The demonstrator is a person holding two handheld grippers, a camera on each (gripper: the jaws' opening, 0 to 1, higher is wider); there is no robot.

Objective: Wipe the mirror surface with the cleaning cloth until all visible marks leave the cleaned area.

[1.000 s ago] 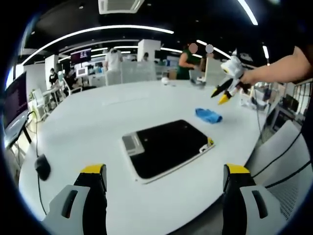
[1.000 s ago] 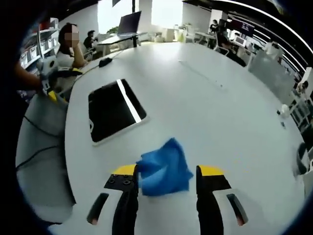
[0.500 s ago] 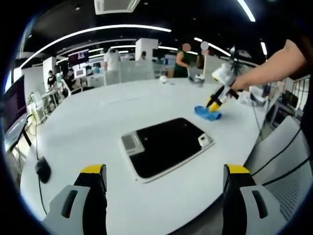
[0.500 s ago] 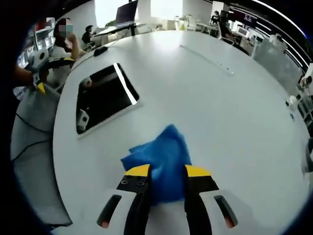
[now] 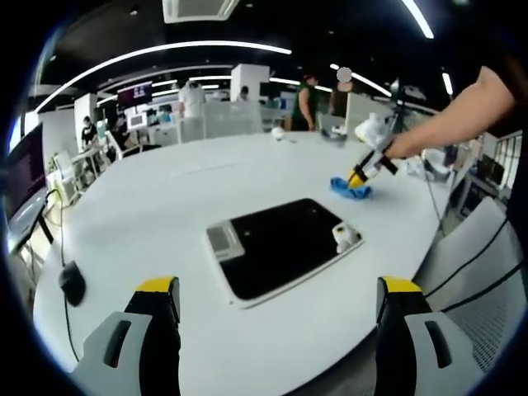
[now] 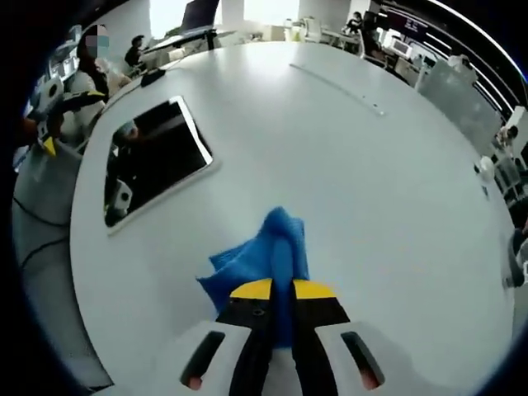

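Two grippers: right gripper (image 6: 280,290) clamped on crumpled blue cleaning cloth (image 6: 264,252); dark rectangular mirror (image 6: 153,157) at ten o'clock, unwiped; left gripper (image 5: 279,289) held agape, clear.

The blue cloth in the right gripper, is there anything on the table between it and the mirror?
Nothing visible. The right gripper is shut on the blue cloth, and bare white table runs from it to the mirror.
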